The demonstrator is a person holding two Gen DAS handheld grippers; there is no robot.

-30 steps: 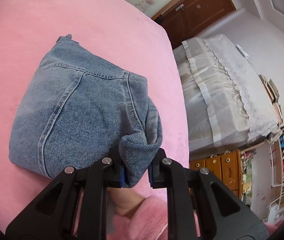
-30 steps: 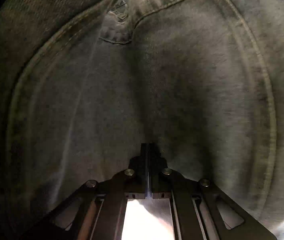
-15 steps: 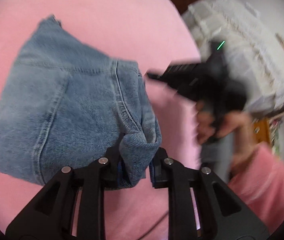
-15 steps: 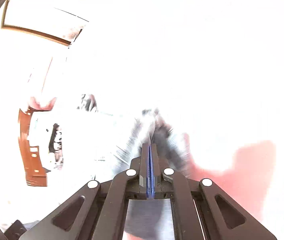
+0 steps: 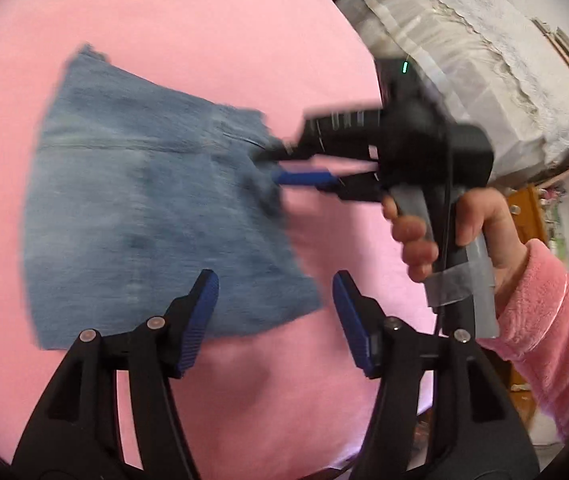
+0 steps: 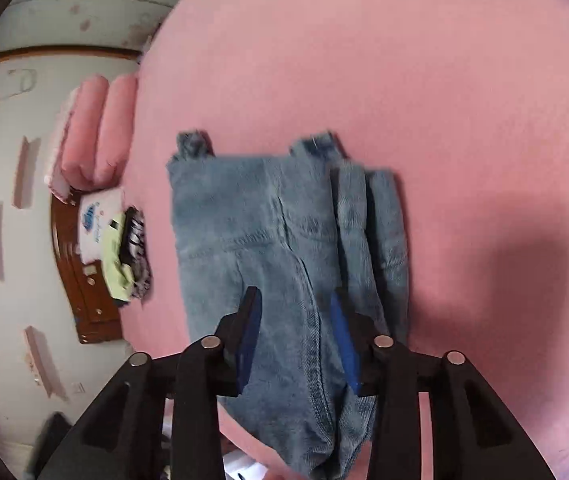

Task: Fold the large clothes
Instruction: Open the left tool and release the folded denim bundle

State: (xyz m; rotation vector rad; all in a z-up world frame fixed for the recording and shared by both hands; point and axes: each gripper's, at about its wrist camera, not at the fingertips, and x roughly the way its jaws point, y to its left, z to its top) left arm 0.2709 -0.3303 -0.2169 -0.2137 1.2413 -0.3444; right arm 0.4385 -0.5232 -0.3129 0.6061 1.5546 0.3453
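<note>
The folded blue jeans lie flat on the pink bed. My left gripper is open and empty, just above the jeans' near right corner. My right gripper shows in the left wrist view at the jeans' right edge, jaws apart around the denim edge, held by a hand in a pink sleeve. In the right wrist view the jeans lie folded in layers, and my right gripper is open above their near end.
A lace-covered bed or sofa stands right of the pink bed, with wooden drawers beyond. In the right wrist view, pink rolled bedding and a pile of folded clothes lie at the bed's left side on a wooden headboard.
My left gripper has opened and let go of the jeans, which now lie flat. My right gripper has come out from under the denim, swung round and opened at the jeans' edge.
</note>
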